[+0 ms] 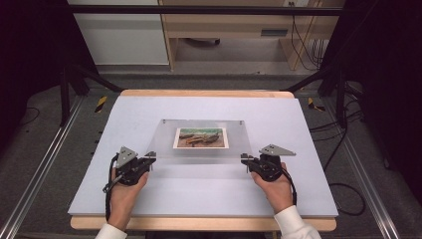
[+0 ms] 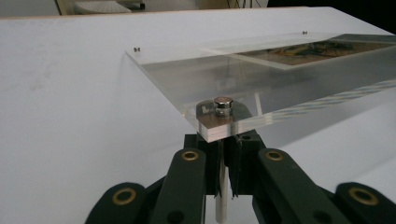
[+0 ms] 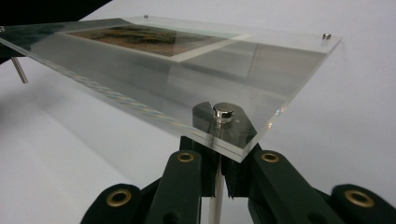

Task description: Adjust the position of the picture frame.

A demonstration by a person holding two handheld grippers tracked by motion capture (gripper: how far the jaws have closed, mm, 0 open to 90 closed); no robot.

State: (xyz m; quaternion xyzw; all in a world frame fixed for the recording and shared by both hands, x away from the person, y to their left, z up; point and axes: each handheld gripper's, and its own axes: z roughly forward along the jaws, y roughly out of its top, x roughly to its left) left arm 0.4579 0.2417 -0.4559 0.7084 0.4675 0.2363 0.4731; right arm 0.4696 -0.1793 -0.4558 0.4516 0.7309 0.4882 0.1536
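Clear picture frame (image 1: 199, 139) sits in the middle of the white board (image 1: 149, 199), tipped up at its near edge. Left gripper (image 1: 149, 160) at 8 o'clock and right gripper (image 1: 245, 160) at 4 o'clock each pinch a thin metal leg (image 2: 223, 198) under a near corner. Both hands lie low, palms down. Gripper views show a silver bolt (image 3: 223, 112) on each corner; the legs are partly hidden by the jaws.

I see open bench (image 1: 209, 199) all round; only the raised acrylic frame (image 1: 199, 124) blocks the middle.

Clear acrylic frame (image 1: 199, 144), silver pins (image 2: 223, 103)
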